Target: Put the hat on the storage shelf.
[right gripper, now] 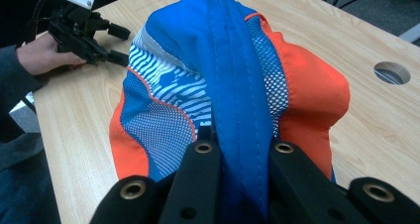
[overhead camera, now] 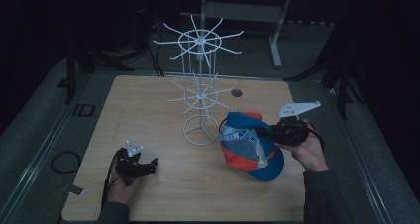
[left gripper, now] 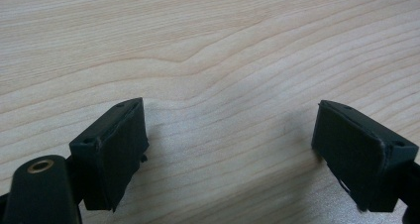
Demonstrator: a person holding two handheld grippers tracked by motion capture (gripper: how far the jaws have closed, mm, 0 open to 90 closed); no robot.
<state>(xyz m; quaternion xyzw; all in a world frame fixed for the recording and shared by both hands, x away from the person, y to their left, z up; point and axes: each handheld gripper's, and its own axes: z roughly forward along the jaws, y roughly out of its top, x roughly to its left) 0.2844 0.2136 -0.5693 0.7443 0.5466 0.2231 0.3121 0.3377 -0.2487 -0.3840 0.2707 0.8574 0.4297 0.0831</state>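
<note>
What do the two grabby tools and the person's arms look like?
Both are black. The left tool has two blocky black jaws with flat pads, a small grey three-cornered plate on top and a black cable trailing back. The right tool carries a bigger pale plate and shows brass-ringed screw holes in its own view. The person wears dark grey sleeves.

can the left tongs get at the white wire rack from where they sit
Probably yes: the left tongs stand open near the table's front, and only bare table lies between them and the white wire rack.
</note>
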